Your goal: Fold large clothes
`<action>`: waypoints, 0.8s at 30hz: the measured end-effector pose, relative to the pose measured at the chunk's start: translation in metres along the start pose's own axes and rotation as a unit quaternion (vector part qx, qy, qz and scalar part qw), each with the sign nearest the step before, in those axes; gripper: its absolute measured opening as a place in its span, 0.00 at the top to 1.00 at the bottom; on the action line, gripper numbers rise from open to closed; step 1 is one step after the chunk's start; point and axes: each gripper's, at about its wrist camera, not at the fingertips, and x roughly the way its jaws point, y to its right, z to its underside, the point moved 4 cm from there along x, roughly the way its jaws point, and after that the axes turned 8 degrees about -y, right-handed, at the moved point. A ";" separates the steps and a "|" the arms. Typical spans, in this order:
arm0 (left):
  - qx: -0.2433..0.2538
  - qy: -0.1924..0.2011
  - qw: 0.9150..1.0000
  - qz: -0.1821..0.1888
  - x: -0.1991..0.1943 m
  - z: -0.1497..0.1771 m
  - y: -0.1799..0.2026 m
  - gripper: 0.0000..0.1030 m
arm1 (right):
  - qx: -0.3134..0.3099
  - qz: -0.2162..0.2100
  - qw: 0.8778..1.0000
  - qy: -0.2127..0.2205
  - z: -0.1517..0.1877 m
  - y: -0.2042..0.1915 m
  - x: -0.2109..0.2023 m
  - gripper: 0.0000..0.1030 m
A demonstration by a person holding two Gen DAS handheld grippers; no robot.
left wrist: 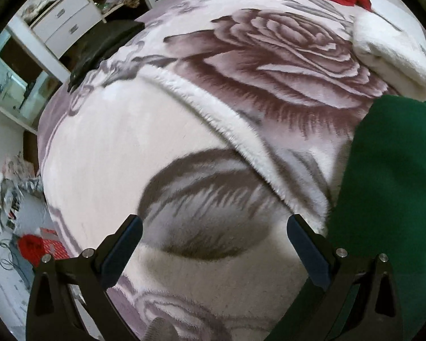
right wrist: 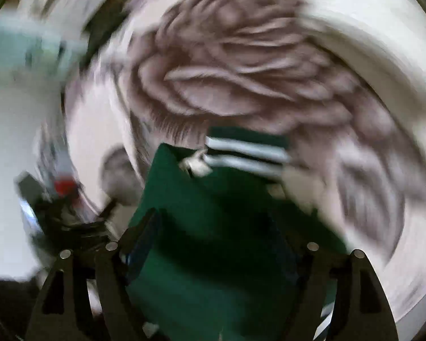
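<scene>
The green garment (right wrist: 213,227) is seen lying on the rose-print blanket (left wrist: 269,65) of the bed. The left tool (left wrist: 214,244) is held spread and empty; the right tool (right wrist: 221,244) is spread above the garment, released. A careless regrasp could disturb the layers and undo the fold.

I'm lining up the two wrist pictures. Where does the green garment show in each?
Left wrist: green garment fills the right edge, beside the right finger.
Right wrist: it sits bottom centre, white stripes at its top, blurred.
Shared landmark: the large rose print on the blanket.
</scene>
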 end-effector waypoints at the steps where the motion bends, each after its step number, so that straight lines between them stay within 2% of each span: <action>1: -0.001 -0.001 1.000 0.001 0.001 0.002 -0.002 0.00 | -0.030 0.014 0.999 -0.035 -0.013 -0.006 0.016 0.24; 2: -0.003 -0.001 1.000 0.004 0.002 0.004 -0.004 0.00 | -0.041 0.011 0.997 -0.059 -0.021 -0.010 0.030 0.24; 3: -0.006 -0.002 1.000 0.009 0.003 0.006 -0.007 0.00 | -0.044 -0.002 0.996 -0.071 -0.028 -0.011 0.038 0.30; 4: -0.008 -0.002 1.000 0.012 0.004 0.007 -0.009 0.00 | -0.039 -0.027 0.994 -0.093 -0.034 -0.013 0.046 0.44; 6: -0.010 0.000 1.000 0.017 0.005 0.009 -0.012 0.00 | 0.041 -0.114 0.986 -0.116 -0.037 -0.010 0.053 0.55; 7: -0.012 0.003 1.000 0.019 0.005 0.010 -0.014 0.00 | 0.085 -0.162 0.975 -0.125 -0.035 -0.007 0.057 0.61; 10: -0.020 0.002 0.999 0.026 0.011 0.013 -0.019 0.00 | 0.178 -0.231 0.948 -0.125 -0.035 0.016 0.067 0.65; 11: -0.025 -0.006 0.999 0.029 0.016 0.013 -0.020 0.00 | 0.231 -0.254 0.931 -0.122 -0.033 0.033 0.079 0.66; 13: -0.033 -0.020 0.999 0.038 0.020 0.012 -0.023 0.00 | 0.299 -0.300 0.896 -0.131 -0.028 0.053 0.103 0.65; 14: -0.036 -0.020 0.998 0.043 0.018 0.011 -0.025 0.00 | 0.318 -0.311 0.885 -0.136 -0.028 0.056 0.109 0.64; 15: -0.035 -0.015 0.998 0.042 0.014 0.009 -0.027 0.00 | 0.308 -0.299 0.892 -0.138 -0.030 0.052 0.104 0.63; 16: -0.032 -0.010 0.999 0.041 0.011 0.007 -0.028 0.00 | 0.283 -0.280 0.907 -0.135 -0.034 0.045 0.094 0.56; 17: -0.026 -0.005 0.999 0.039 0.008 0.006 -0.029 0.00 | 0.230 -0.240 0.935 -0.121 -0.040 0.031 0.073 0.49; 20: -0.016 -0.003 0.999 0.038 0.007 0.003 -0.030 0.00 | 0.113 -0.138 0.982 -0.063 -0.050 0.008 0.023 0.32; 21: -0.016 -0.005 0.999 0.040 0.008 0.003 -0.030 0.00 | 0.080 -0.103 0.990 -0.050 -0.055 0.004 0.015 0.30; 22: -0.017 -0.006 0.999 0.041 0.008 0.002 -0.031 0.00 | 0.066 -0.081 0.993 -0.046 -0.060 0.004 0.013 0.29; 24: -0.020 -0.008 0.999 0.043 0.009 0.002 -0.031 0.00 | 0.080 -0.058 0.993 -0.064 -0.071 0.013 0.024 0.29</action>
